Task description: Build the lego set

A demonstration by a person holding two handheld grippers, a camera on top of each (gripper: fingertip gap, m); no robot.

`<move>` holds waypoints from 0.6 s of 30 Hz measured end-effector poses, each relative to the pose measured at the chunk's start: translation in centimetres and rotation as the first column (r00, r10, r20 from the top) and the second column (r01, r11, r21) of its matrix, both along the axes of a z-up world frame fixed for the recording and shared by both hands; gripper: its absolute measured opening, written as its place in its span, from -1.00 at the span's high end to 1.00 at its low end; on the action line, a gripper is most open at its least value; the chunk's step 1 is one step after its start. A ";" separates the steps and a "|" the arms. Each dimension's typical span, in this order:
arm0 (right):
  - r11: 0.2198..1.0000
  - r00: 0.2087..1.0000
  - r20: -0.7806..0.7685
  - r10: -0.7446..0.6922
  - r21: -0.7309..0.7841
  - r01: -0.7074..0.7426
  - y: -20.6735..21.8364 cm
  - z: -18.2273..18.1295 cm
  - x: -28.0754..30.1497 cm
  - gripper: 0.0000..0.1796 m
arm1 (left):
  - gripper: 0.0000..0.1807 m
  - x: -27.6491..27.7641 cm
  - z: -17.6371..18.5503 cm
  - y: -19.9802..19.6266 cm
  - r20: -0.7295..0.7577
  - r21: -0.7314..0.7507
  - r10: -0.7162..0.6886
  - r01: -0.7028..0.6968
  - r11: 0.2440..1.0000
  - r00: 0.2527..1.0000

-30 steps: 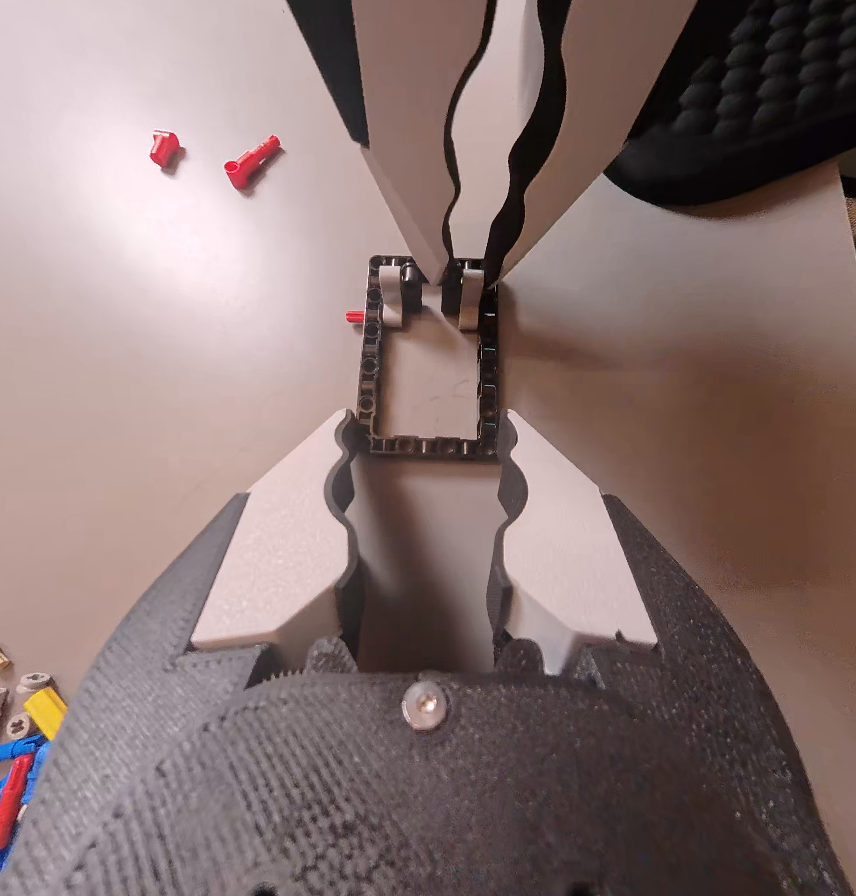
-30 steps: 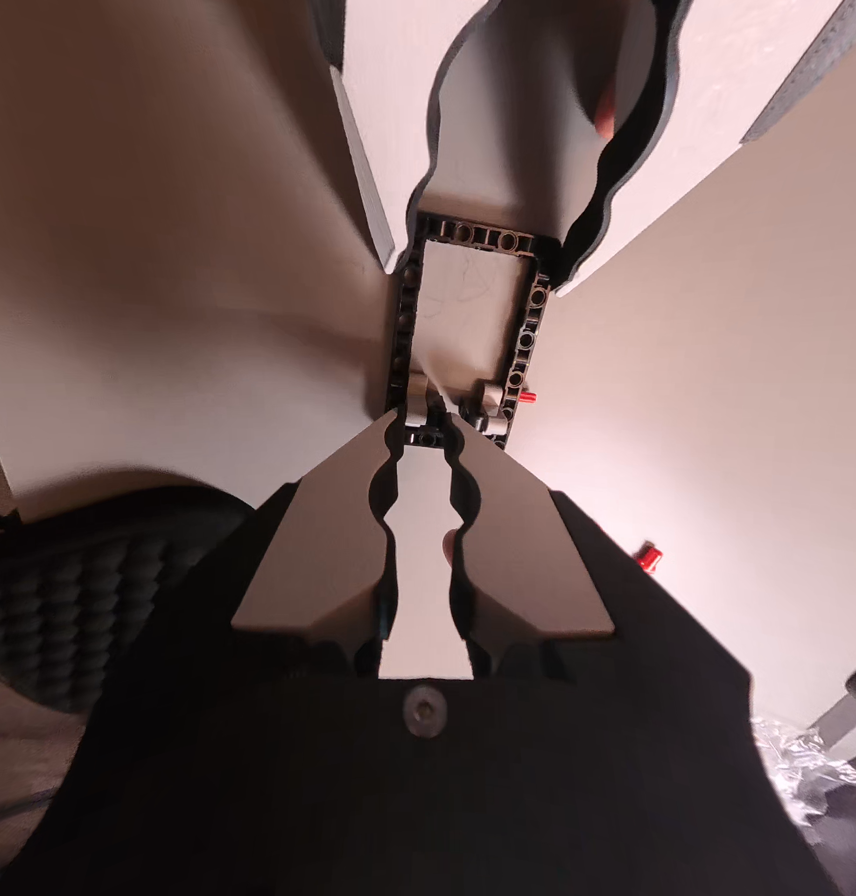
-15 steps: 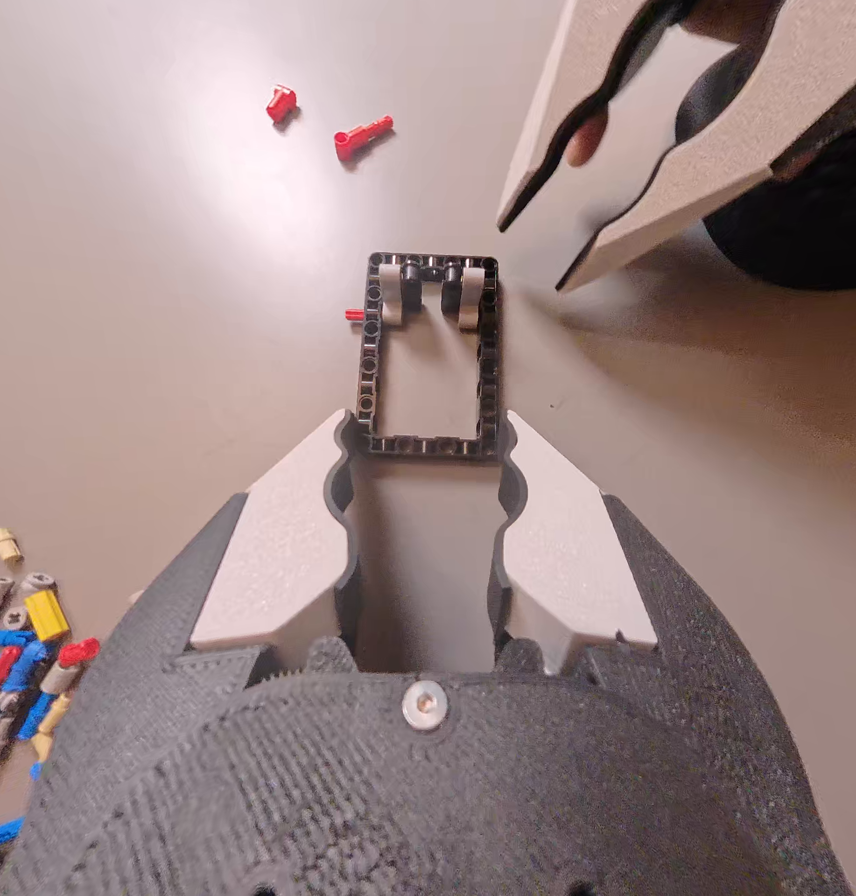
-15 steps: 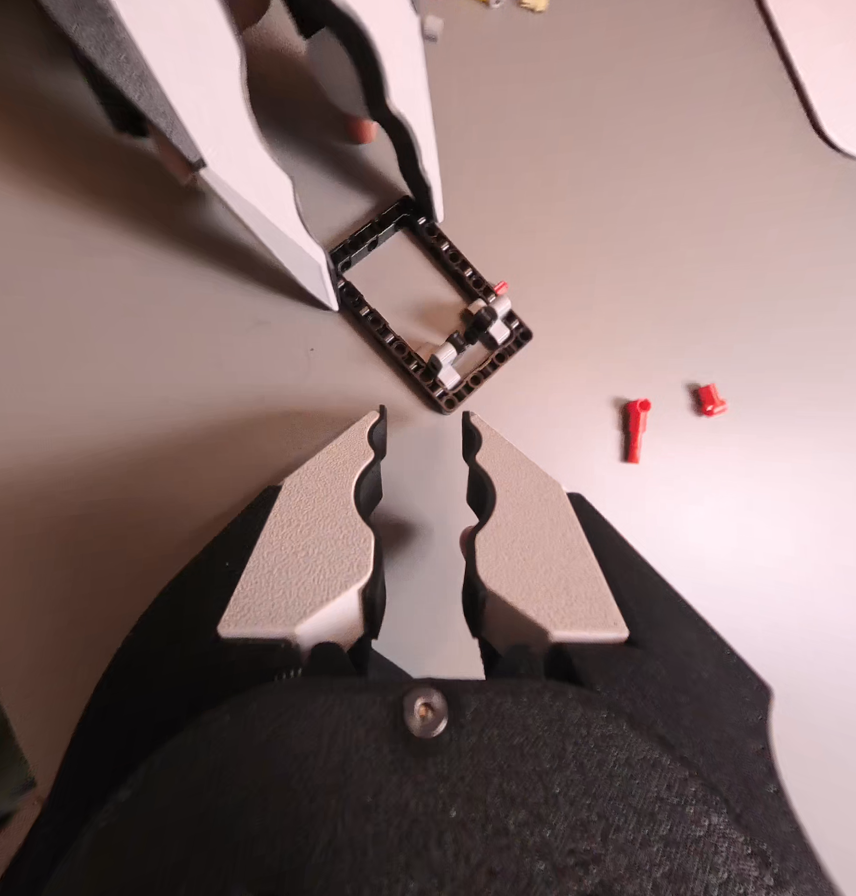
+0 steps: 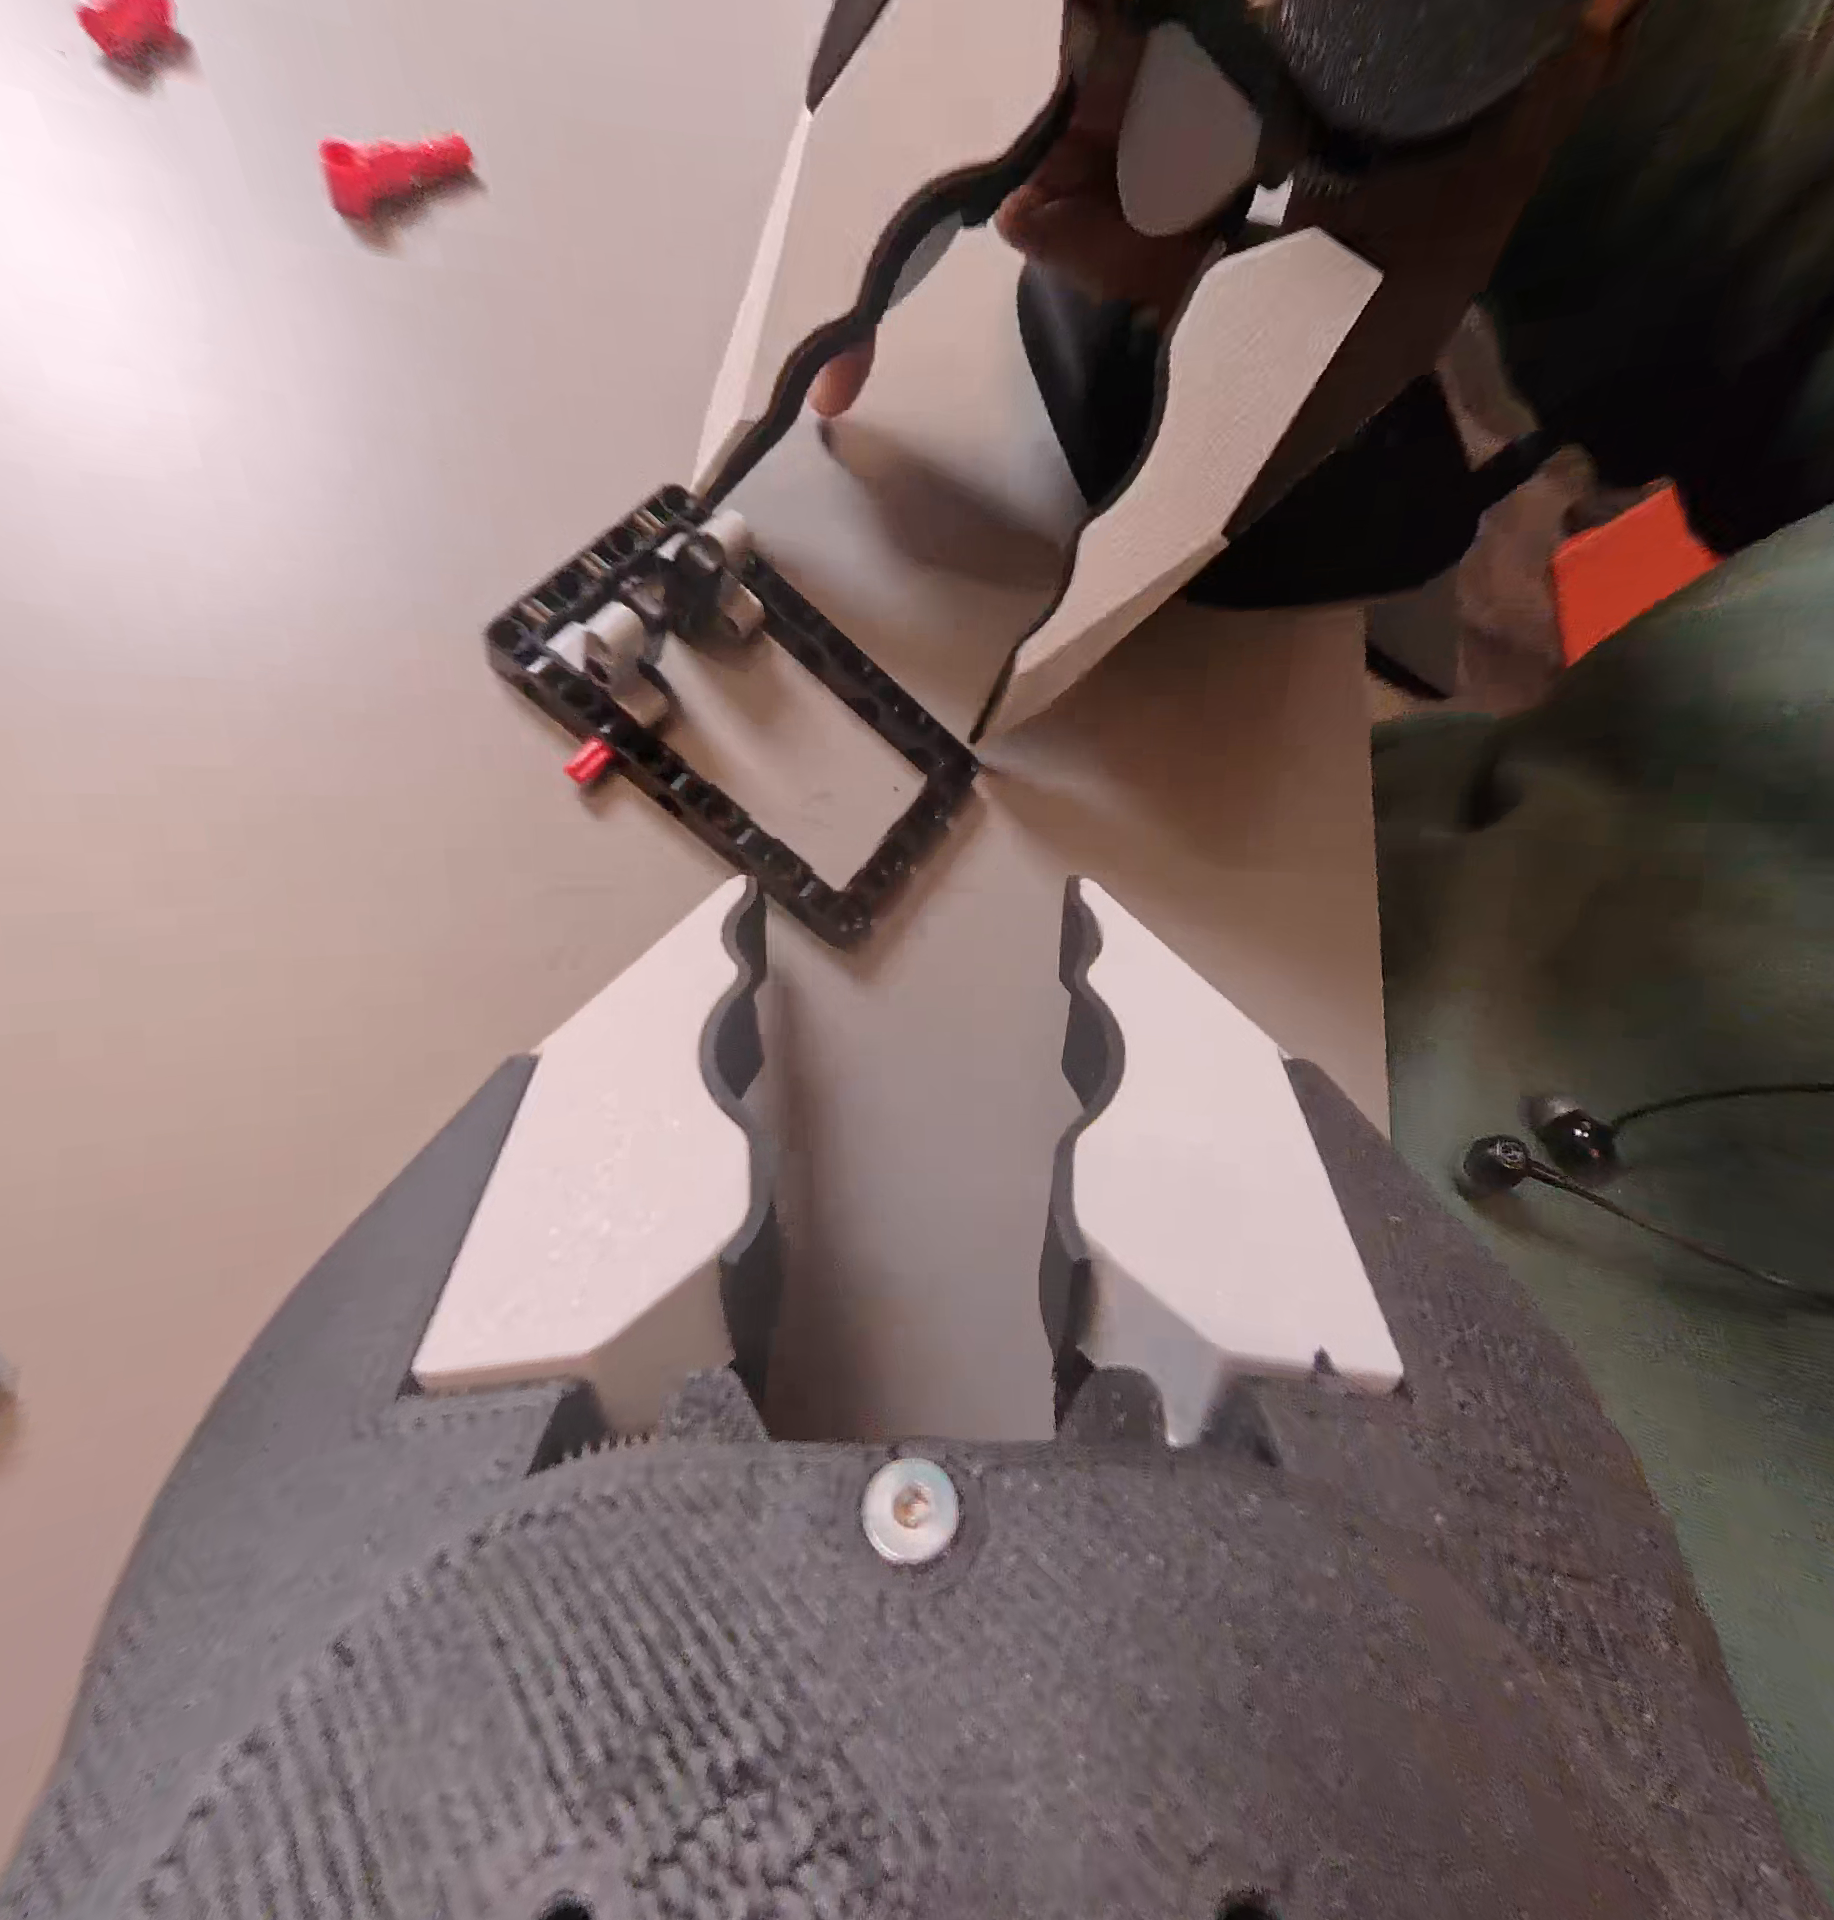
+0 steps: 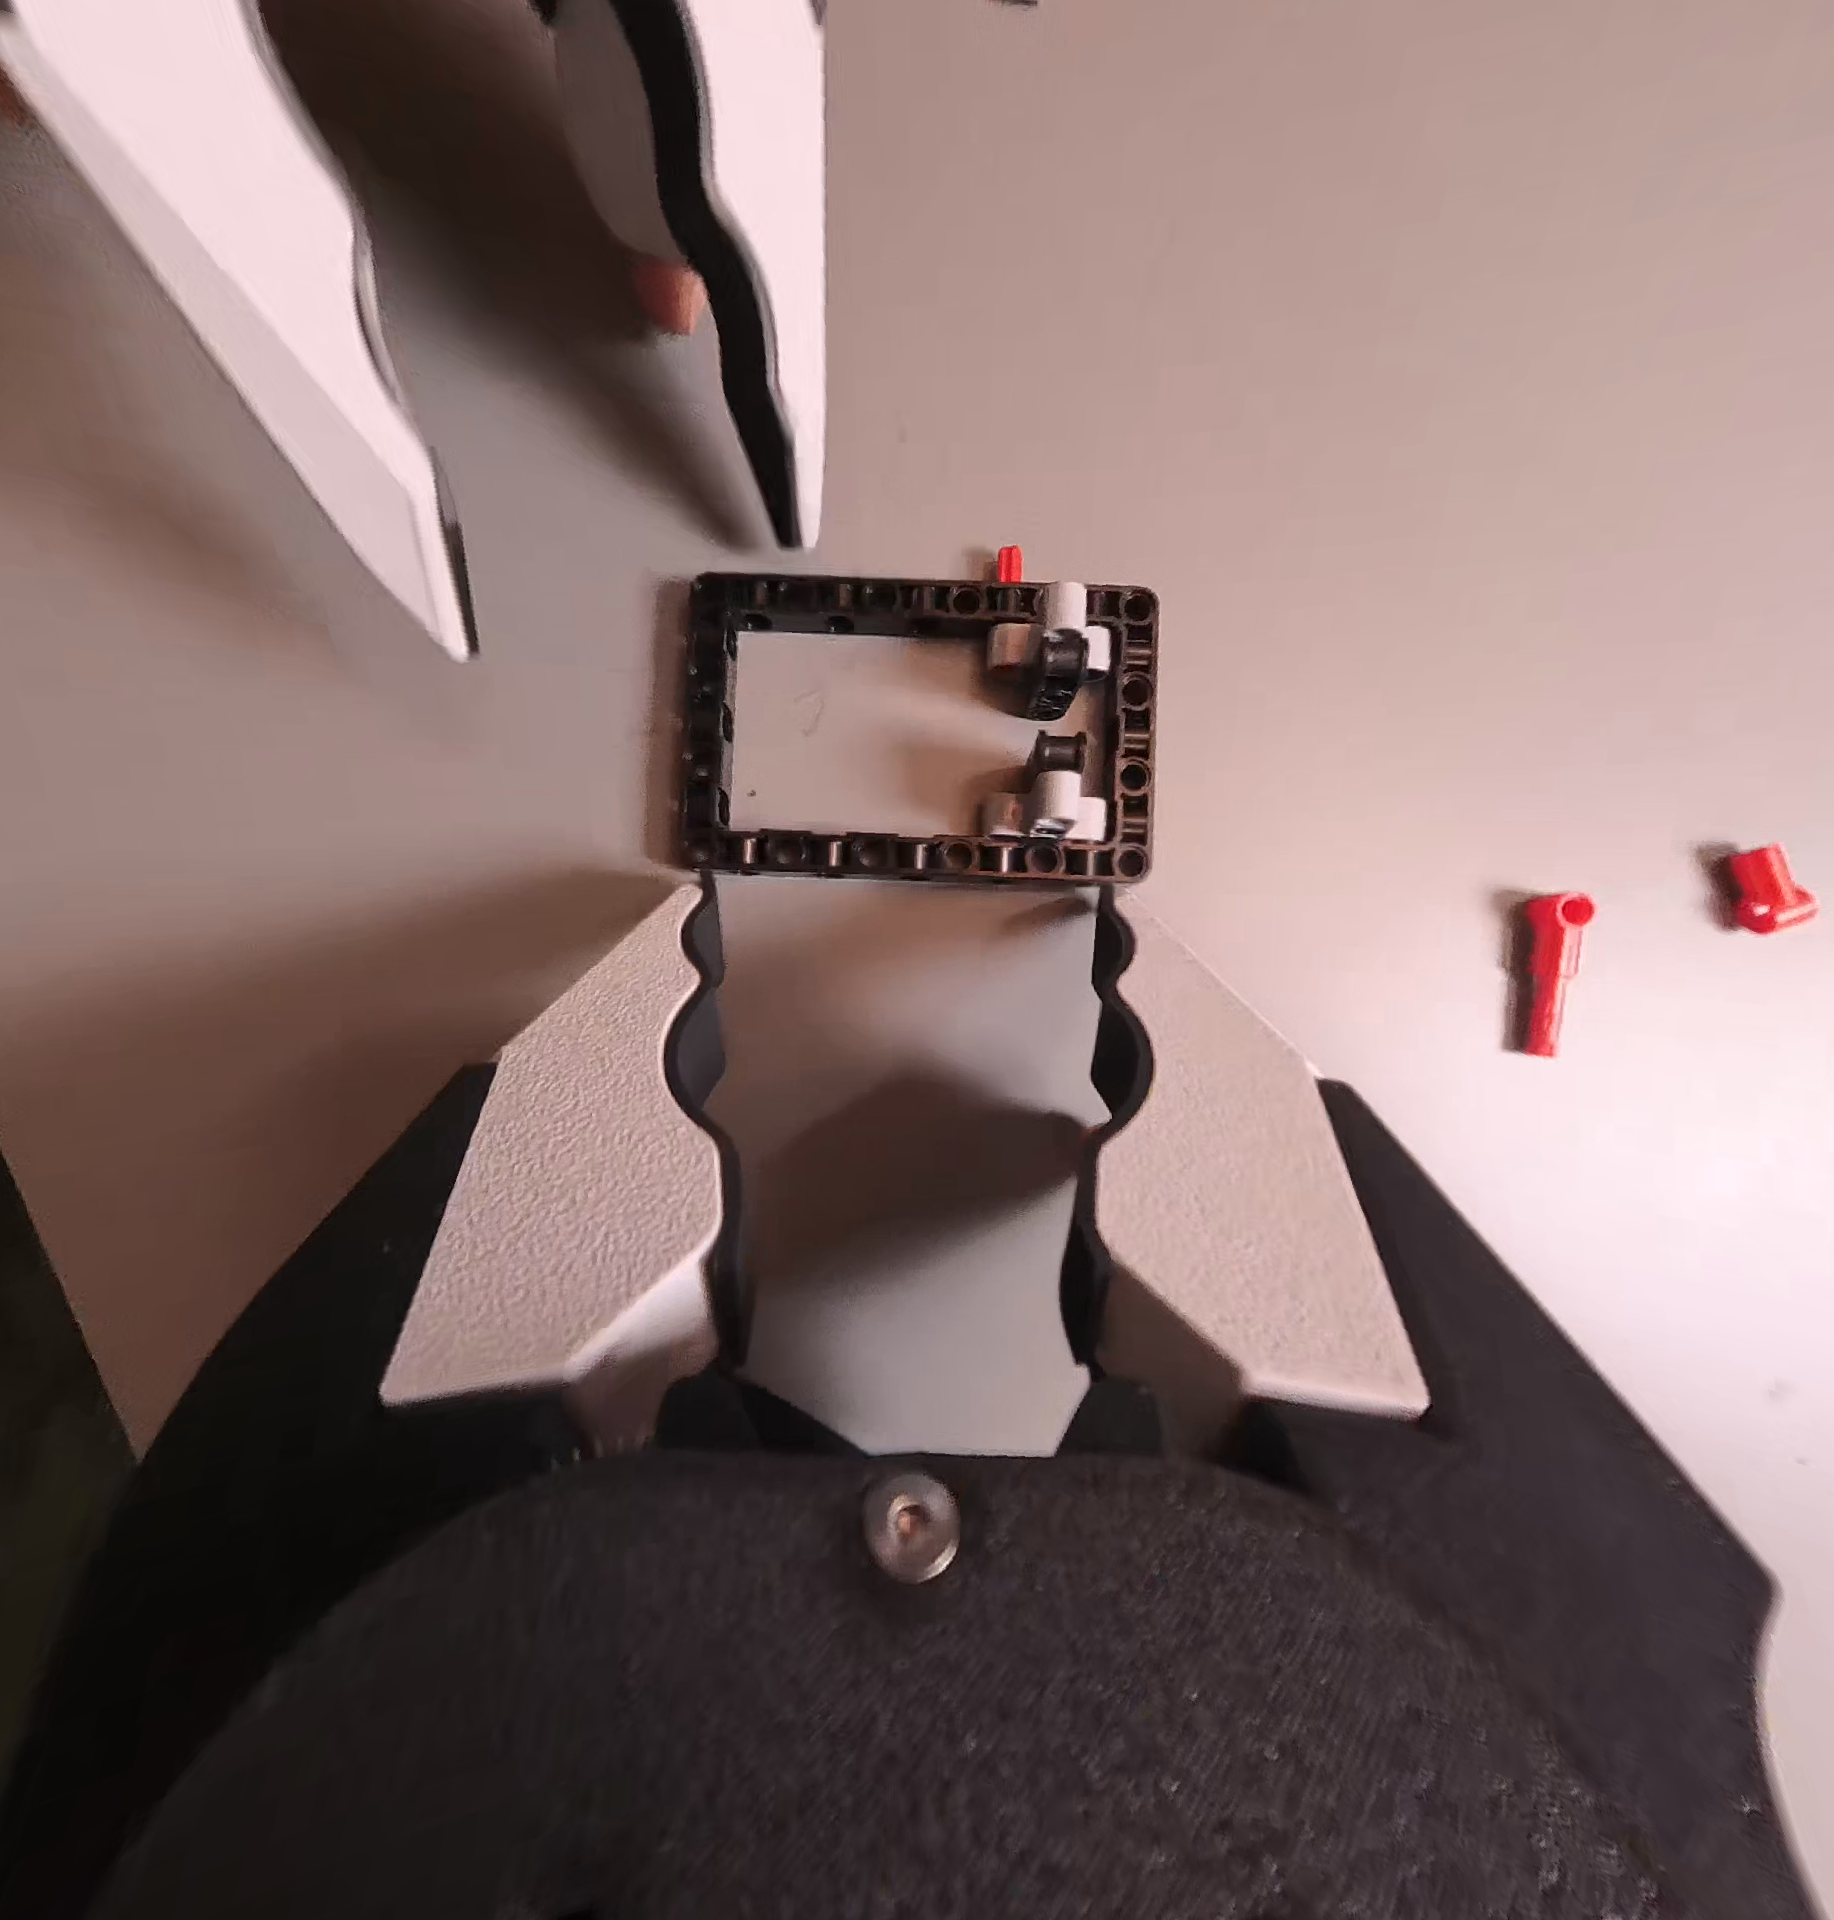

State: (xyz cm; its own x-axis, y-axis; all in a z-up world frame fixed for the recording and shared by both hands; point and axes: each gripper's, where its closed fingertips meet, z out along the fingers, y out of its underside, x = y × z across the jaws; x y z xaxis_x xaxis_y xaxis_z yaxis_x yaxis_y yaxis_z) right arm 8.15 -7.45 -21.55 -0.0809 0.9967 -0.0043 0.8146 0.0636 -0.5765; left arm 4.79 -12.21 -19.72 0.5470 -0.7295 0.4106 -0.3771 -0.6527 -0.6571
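A black rectangular Lego frame [image 5: 897, 836] lies flat on the tan table. Two grey connectors [image 6: 1048, 805] with black pins sit inside one short end. A small red pin [image 6: 1008, 564] sticks out of one long side. My left gripper [image 5: 913, 894] is open and empty, and the frame's near corner lies just off its left fingertip. My right gripper [image 6: 902, 888] is open, with both fingertips at the frame's near long side [image 6: 892, 857], holding nothing. In the left wrist view the right gripper [image 5: 840, 613] reaches in from above. In the right wrist view the left gripper [image 6: 627, 592] shows blurred at the upper left.
Two loose red pieces [image 6: 1552, 966] [image 6: 1765, 888] lie to the right of the frame, and also show in the left wrist view [image 5: 393, 171]. Beyond the table's right edge are green fabric [image 5: 1619, 935], black earbuds on a cable [image 5: 1557, 1143], an orange object [image 5: 1630, 582] and a person's hand. My right fingertips sit around 7 cm from my left ones.
My left gripper has let go of the frame's short end and swung aside. My right gripper has come round to the frame's long side and opened wider.
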 end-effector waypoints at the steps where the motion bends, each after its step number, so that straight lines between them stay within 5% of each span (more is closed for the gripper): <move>1: 1.000 1.000 0.005 0.023 -0.016 -0.023 -0.1 0.1 -0.1 0.17 | 0.34 -0.4 0.3 0.4 0.020 0.007 0.013 -0.013 1.000 1.000; 8: 0.997 0.997 0.034 0.069 0.011 -0.070 -0.4 -0.5 -1.2 -0.21 | 0.13 -2.4 -1.0 3.0 -0.115 0.249 -0.002 0.031 0.968 0.993; 11: 0.988 0.988 0.030 0.152 0.016 -0.153 -0.4 -0.4 -1.9 -0.01 | 0.00 -1.9 -1.2 3.1 -0.142 0.285 -0.048 0.088 0.954 0.989; 15: 0.898 0.898 -0.020 0.439 0.018 -0.439 -1.5 -0.4 -2.3 -0.01 | -0.17 -1.2 -1.9 2.7 -0.176 0.282 -0.105 0.152 0.947 0.979; 18: 0.875 0.873 -0.056 0.485 0.023 -0.484 -1.1 -0.3 -3.2 -0.01 | -0.17 -0.7 -2.2 2.4 -0.224 0.288 -0.121 0.184 0.940 0.967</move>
State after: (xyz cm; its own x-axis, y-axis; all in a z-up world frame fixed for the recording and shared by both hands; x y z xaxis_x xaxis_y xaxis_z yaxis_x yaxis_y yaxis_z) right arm 4.91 -8.52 -21.84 -0.5536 0.8325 0.0232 0.6457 0.4467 -0.6193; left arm 4.09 -9.84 -21.95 0.4669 -0.8829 0.0503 -0.6000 -0.3581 -0.7154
